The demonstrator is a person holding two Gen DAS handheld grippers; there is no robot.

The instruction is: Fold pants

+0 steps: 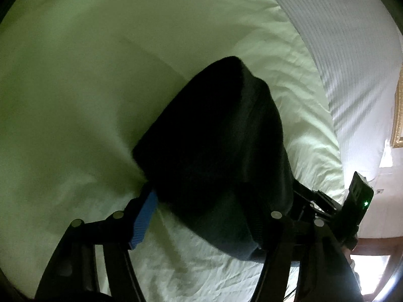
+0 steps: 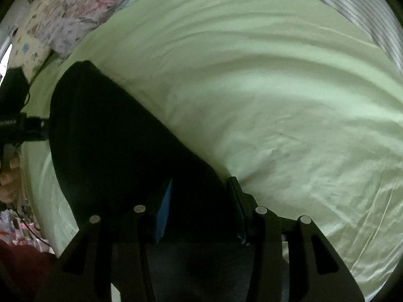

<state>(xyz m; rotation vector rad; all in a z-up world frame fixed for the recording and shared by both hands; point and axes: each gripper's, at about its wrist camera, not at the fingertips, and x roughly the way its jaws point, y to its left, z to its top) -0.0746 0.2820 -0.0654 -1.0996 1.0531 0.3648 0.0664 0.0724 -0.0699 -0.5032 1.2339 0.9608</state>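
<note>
The pants (image 1: 216, 151) lie on the bed (image 1: 75, 100), spanning both claws. A striped cover (image 1: 352, 50) lies beyond on the right; patterned bedding (image 2: 63, 20) lies far left.

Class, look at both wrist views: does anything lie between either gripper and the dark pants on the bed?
Nothing visible does. The pants already lie between the fingers of the left gripper, and likewise within the right gripper. Around them only the bare green sheet shows; whether the jaws pinch the cloth is unclear.
</note>
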